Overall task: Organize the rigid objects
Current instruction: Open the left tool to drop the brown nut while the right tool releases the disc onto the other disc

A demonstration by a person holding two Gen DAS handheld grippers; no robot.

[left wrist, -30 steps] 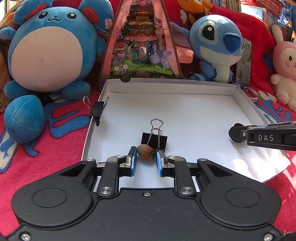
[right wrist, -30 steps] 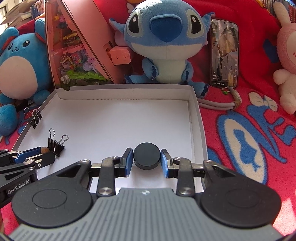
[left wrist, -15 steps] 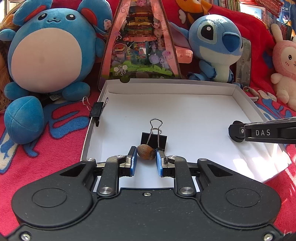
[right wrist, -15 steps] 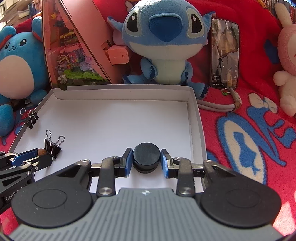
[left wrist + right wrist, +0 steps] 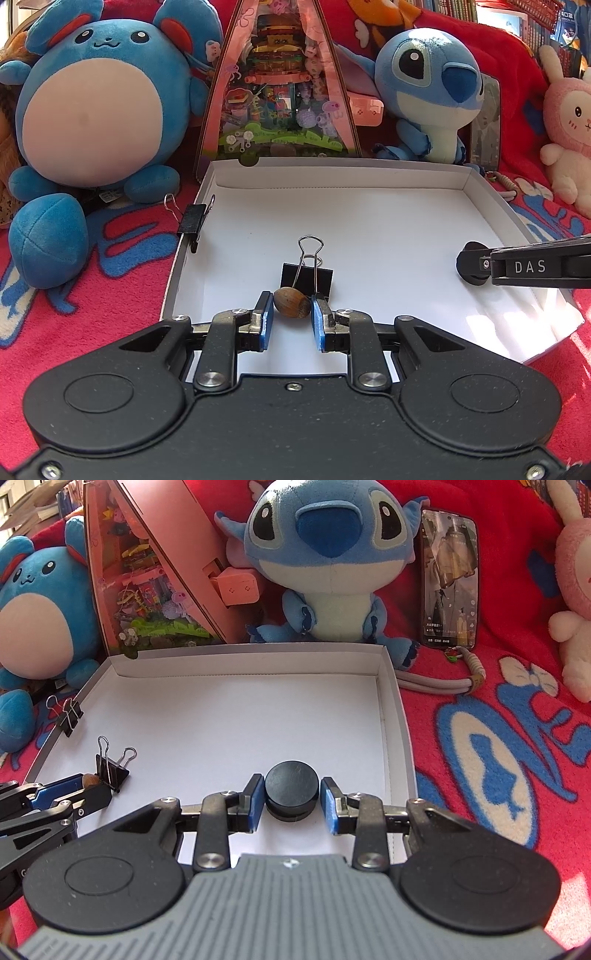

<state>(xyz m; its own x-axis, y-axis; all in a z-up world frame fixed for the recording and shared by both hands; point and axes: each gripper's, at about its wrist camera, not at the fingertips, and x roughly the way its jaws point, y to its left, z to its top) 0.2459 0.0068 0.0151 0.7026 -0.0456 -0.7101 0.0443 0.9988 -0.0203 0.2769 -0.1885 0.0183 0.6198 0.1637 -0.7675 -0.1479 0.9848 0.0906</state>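
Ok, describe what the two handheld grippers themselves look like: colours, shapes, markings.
The left gripper has a black textured body with two round raised discs, silver screws and black linkage arms ending in blue pads. The right gripper is built the same, but a grey ribbed plate covers its middle, and white "DAS" lettering marks its side in the left wrist view. No hands, sleeves or cables show.

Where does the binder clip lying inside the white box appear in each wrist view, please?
Left wrist: binder clip at centre, just beyond the hazelnut.
Right wrist: lower left, beside the left gripper.
Shared landmark: white box.
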